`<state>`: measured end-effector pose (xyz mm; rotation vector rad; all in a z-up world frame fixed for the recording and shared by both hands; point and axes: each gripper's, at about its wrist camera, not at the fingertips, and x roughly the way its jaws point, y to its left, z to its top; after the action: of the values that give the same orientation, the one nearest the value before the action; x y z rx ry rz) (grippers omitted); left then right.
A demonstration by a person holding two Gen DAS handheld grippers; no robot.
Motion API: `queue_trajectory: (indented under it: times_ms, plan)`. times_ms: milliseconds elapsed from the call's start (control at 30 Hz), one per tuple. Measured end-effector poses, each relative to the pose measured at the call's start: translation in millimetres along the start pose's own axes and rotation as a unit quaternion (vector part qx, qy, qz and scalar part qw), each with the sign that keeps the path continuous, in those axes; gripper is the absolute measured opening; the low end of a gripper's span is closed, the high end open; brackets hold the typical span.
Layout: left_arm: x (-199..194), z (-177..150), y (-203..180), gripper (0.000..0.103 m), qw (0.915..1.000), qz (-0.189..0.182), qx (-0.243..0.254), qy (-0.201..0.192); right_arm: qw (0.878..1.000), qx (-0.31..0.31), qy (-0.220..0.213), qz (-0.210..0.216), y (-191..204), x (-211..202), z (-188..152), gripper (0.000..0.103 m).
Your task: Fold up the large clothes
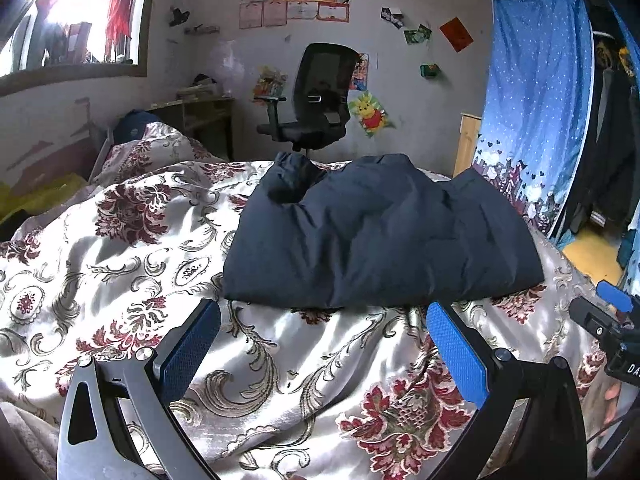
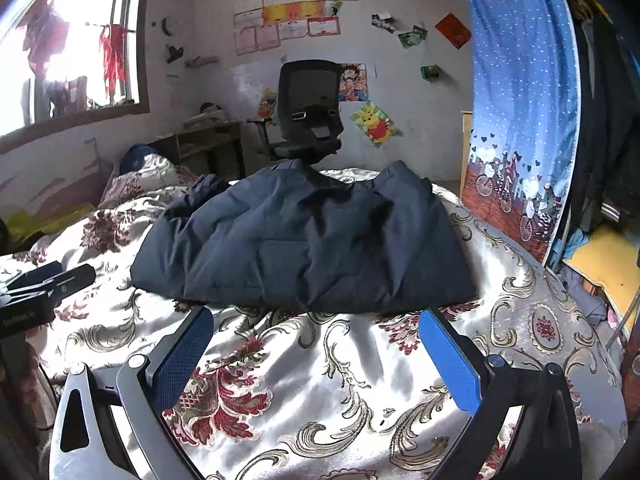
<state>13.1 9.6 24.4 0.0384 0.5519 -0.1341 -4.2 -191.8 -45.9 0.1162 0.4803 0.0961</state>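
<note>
This is a bedroom in a home. A bed [image 1: 120, 264] with a floral satin cover fills the foreground. Behind it stand an office chair [image 1: 316, 100] and a small wooden desk [image 1: 200, 116] against a wall hung with certificates [image 1: 296, 0] and cartoon posters [image 1: 370, 112]. A blue curtain [image 1: 532, 100] screens hanging clothes, and a window [image 1: 76, 16] lights the room.

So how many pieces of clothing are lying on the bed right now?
1: a dark navy padded jacket, bunched mid-bed on the floral bedspread, beyond both open grippers. Others might hide beneath the covers.
</note>
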Motion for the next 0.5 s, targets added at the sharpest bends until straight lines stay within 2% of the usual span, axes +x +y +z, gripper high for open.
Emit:
queue_trajectory:
  times_ms: [133,500]
  plan:
    - [2,-7,-2,0.101,0.9999,0.010,0.011,0.001,1.000,-0.007,-0.003,-0.006,2,4,-1,0.103]
    - [-1,-12,4,0.101,0.9998,0.010,-0.011,-0.015,1.000,-0.005,0.011,-0.017,-2,12,-3,0.103]
